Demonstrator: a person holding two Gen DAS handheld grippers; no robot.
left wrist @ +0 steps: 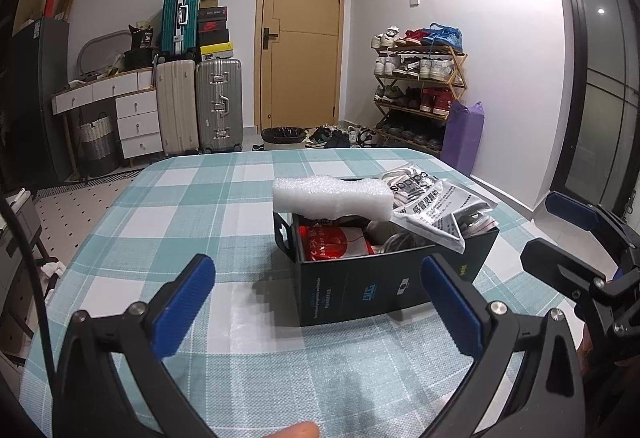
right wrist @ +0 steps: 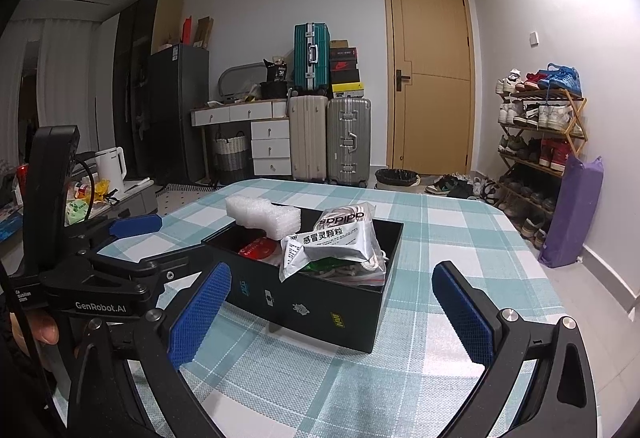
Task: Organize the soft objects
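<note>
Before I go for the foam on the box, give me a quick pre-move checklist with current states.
1. Left claw open, empty: ok.
2. Right claw open, empty: ok.
3. White foam piece lying across the black box rim, exposed for a grasp: ok.
4. Silver packet fully inside the box: not ok, it sticks up above the rim.
5. Checked tablecloth bare around the box: ok.
6. Foam's balance on the rim: cannot tell.

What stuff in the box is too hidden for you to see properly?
- Bottom of the black box: both views, covered by the things piled inside.
- Red packet: left wrist view, partly under the white foam sheet; right wrist view shows only a sliver.
- Green item: right wrist view, mostly under the silver pouch.
- Small print on the pouch: too small to read.
</note>
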